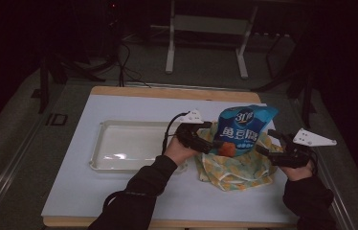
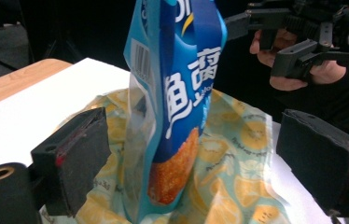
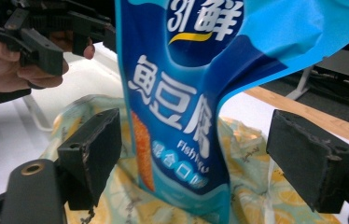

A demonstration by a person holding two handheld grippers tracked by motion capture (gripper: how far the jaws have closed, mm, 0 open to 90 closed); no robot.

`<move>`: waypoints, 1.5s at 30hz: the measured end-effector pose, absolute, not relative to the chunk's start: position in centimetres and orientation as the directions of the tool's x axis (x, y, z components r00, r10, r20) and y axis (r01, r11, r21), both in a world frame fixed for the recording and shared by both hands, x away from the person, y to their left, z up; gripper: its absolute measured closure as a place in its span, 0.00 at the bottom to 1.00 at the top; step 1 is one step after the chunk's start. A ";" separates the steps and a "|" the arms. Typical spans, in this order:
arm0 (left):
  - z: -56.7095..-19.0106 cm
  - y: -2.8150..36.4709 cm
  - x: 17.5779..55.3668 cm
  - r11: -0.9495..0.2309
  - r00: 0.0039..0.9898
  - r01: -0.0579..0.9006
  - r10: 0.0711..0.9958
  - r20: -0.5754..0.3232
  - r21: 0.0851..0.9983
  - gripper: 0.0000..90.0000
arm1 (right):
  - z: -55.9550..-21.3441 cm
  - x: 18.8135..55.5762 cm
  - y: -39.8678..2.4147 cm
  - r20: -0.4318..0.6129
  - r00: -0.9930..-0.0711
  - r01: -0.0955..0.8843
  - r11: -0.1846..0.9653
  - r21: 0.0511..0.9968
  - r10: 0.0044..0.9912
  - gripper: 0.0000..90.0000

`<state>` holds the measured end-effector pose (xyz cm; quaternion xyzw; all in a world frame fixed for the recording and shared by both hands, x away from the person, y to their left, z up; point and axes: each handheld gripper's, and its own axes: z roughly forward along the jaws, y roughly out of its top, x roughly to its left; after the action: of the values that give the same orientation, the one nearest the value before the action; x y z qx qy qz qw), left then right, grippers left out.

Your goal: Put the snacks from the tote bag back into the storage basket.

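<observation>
- While your left gripper (image 1: 214, 135) sits at the left side of the blue snack pouch (image 1: 242, 129), its jaws stand wide apart; in the left gripper view the pouch (image 2: 177, 93) rises between the two black pads (image 2: 77, 156) with a clear gap on each side, so nothing is clamped.
- Your right gripper (image 1: 266, 143) is likewise released: in the right gripper view the pouch (image 3: 186, 102) stands between its pads (image 3: 95, 149), touching neither one.
- The pouch stands upright in the mouth of the yellow-patterned cloth bag (image 1: 237, 170), which lies crumpled on the white table mat (image 1: 72, 187), just right of the white tray (image 1: 119, 143).
- The high view gives you the whole layout: tray to the left, bag and pouch between your two hands, and the wooden table edge (image 1: 167, 92) at the far side.
- The left gripper view shows you the pouch's narrow edge with a barcode (image 2: 140, 56) and an orange food picture (image 2: 175, 168) low down, plus your right hand's gripper (image 2: 298, 42) beyond.
- The right gripper view shows you the pouch's printed front with large white characters, with your left hand's gripper (image 3: 46, 32) in the upper left corner.
- Count: one pouch, one cloth bag, one tray, two grippers, each with two pads.
</observation>
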<state>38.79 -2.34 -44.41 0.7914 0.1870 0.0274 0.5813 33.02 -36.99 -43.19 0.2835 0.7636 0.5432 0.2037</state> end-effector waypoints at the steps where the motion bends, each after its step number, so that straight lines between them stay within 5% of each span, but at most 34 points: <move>1: -44.5 -2.5 39.0 -0.247 0.928 0.271 0.323 -0.184 0.931 0.12 | -43.3 33.5 -36.9 0.001 -0.759 0.219 0.253 0.942 0.652 0.20; 14: -45.2 -3.5 39.9 -0.270 0.926 0.282 0.326 -0.189 0.921 0.24 | -44.4 35.7 -36.1 0.036 -0.747 0.272 0.256 0.928 0.663 0.24; 28: -45.2 -4.8 40.0 -0.289 0.910 0.286 0.381 -0.164 0.913 0.61 | -44.8 36.1 -35.5 0.077 -0.733 0.318 0.241 0.917 0.675 0.61; 35: -45.3 -5.2 40.1 -0.298 0.906 0.286 0.394 -0.156 0.911 0.70 | -44.9 36.2 -35.2 0.062 -0.725 0.326 0.264 0.908 0.686 0.80; 45: -45.2 -5.5 40.0 -0.301 0.891 0.302 0.427 -0.155 0.905 0.85 | -44.7 36.0 -34.8 0.047 -0.732 0.305 0.265 0.915 0.680 0.93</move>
<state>40.02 -5.49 -45.25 0.8044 0.2265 0.0574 0.5463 36.04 -34.83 -44.71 0.3182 0.7742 0.5162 0.1816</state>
